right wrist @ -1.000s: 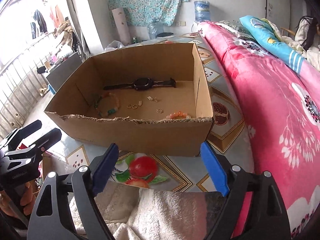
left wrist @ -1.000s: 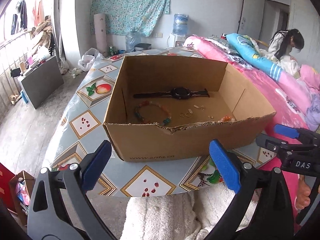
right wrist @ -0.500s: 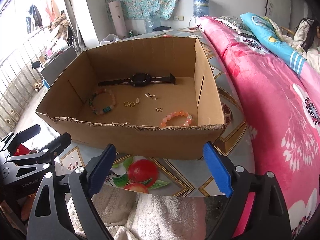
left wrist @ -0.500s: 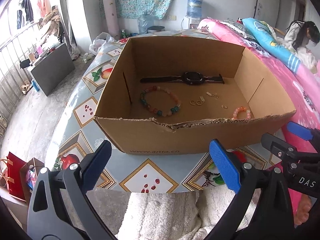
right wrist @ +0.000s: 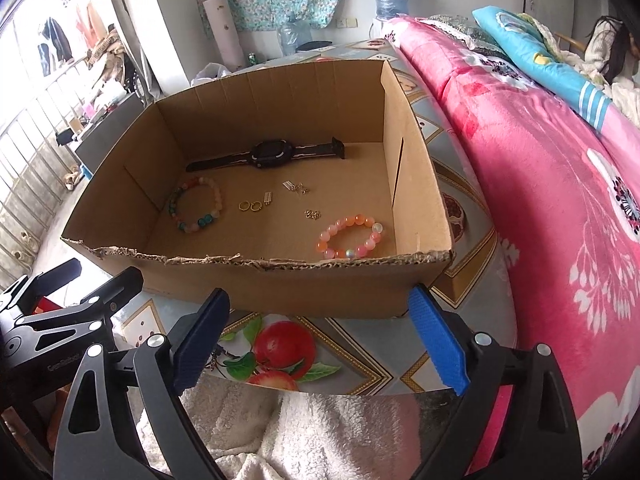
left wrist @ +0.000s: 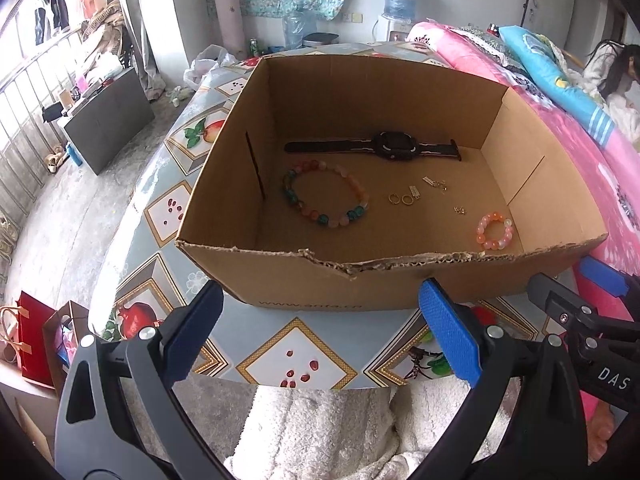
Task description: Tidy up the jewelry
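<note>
Over the last second both cameras have risen and tipped forward, so the floor of the cardboard box (left wrist: 400, 92) now shows whole where its near wall hid part of it before; the pieces themselves have not moved. The left gripper (left wrist: 320, 332) and the right gripper (right wrist: 318, 336) both hang short of the box's torn near rim, jaws spread wide and holding nothing. Inside, the black watch (left wrist: 394, 148) lies flat along the far wall, the multicoloured bead bracelet (left wrist: 325, 194) sits toward the left, the small pink bead bracelet (right wrist: 351, 236) lies near the right front corner, and two gold rings (right wrist: 250, 206) rest touching in the middle. Scattered close by are tiny silver bits (right wrist: 298, 187), perhaps earrings or clasps, too small to tell. All jewelry already lies in the box, loosely spread, which would fit either sorting under way or sorting finished.
</note>
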The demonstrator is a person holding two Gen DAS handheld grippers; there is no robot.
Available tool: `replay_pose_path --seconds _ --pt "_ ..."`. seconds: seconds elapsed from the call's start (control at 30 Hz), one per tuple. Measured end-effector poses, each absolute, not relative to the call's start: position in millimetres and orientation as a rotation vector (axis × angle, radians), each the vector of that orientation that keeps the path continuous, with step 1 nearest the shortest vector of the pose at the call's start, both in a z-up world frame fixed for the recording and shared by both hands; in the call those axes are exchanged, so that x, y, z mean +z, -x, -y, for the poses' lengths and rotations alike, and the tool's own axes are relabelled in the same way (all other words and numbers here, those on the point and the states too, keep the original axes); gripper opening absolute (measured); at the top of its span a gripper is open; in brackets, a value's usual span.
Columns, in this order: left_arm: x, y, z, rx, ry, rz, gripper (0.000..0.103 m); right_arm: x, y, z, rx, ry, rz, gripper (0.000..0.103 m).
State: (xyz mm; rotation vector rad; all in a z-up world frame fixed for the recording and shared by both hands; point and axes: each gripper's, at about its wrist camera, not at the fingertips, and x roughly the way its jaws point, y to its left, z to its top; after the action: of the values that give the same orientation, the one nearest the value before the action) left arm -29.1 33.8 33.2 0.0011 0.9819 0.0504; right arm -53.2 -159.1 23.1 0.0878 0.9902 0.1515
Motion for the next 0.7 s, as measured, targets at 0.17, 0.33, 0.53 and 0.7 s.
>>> replay_pose_path --seconds 0.17,0.33,0.53,0.7 --pt "31.2 28.1 -32.4 0.047 -0.007 -0.986 0.095 23.4 53.7 158.6 0.147 -0.095 -0.99 0.089" --pt "30.3 28.9 -32.2 0.047 -0.005 -0.985 0.095 23.0 53.8 157.4 0.137 -0.092 -0.993 0.089" --pt "29.5 29.1 -31.0 0.042 -0.004 -0.984 0.095 23.2 54.5 158.5 0.121 -0.097 -0.995 0.089" --pt "29.7 29.4 -30.5 0.042 -0.007 -0.983 0.095 22.9 54.7 160.3 0.109 -0.1 -1.0 0.089"
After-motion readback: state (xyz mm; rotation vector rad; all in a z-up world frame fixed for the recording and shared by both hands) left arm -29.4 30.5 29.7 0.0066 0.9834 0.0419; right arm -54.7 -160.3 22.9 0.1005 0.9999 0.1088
